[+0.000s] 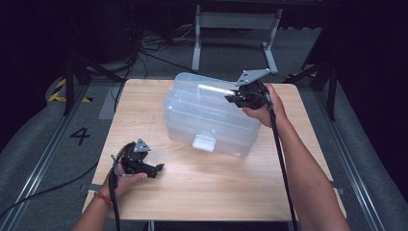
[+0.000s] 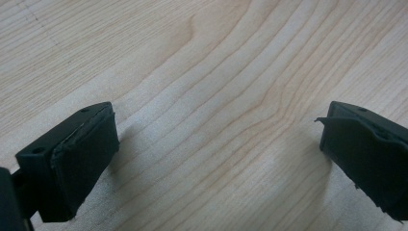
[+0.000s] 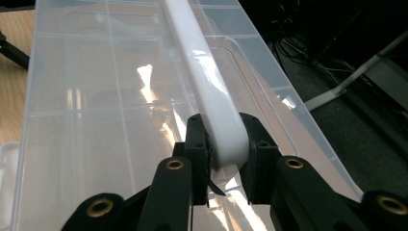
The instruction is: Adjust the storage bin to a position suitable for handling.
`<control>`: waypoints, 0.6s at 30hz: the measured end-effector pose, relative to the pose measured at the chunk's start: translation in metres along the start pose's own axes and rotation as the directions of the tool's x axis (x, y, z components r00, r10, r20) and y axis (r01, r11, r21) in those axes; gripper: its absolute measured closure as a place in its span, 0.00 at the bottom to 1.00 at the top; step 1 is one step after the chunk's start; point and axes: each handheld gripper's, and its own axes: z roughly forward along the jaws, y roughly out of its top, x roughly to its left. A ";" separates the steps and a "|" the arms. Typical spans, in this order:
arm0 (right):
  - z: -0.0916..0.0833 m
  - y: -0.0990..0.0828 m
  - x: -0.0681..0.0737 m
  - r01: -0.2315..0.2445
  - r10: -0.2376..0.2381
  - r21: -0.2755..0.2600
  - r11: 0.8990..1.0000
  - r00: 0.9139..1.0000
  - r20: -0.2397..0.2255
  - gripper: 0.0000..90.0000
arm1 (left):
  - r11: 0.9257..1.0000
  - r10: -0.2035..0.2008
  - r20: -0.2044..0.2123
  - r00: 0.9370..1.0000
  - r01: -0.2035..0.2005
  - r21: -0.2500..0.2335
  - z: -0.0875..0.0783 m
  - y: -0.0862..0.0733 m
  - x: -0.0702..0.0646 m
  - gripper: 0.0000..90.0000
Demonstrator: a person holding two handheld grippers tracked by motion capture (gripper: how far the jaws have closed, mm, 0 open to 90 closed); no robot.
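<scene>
Clear plastic box [image 1: 208, 114]: right gripper [image 1: 234, 96] pinches its white handle [image 3: 211, 91] to lift; left gripper [image 2: 211, 154] rests open on the table [image 1: 202, 185].

Your right gripper [image 3: 225, 166] covers the near end of the white plastic handle [image 3: 202, 77] on the clear plastic storage box [image 1: 207, 115]. The box's far end is cut off in the right gripper view, and glare blurs its inside compartments.

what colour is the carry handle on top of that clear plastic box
White, on the clear plastic box; its handle shows best in the right gripper view.
</scene>
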 end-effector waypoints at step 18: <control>-0.033 -0.022 0.006 0.028 -0.028 -0.002 1.000 0.999 -0.026 0.85 | 1.000 0.000 0.000 1.000 0.000 0.000 0.000 0.000 0.000 0.00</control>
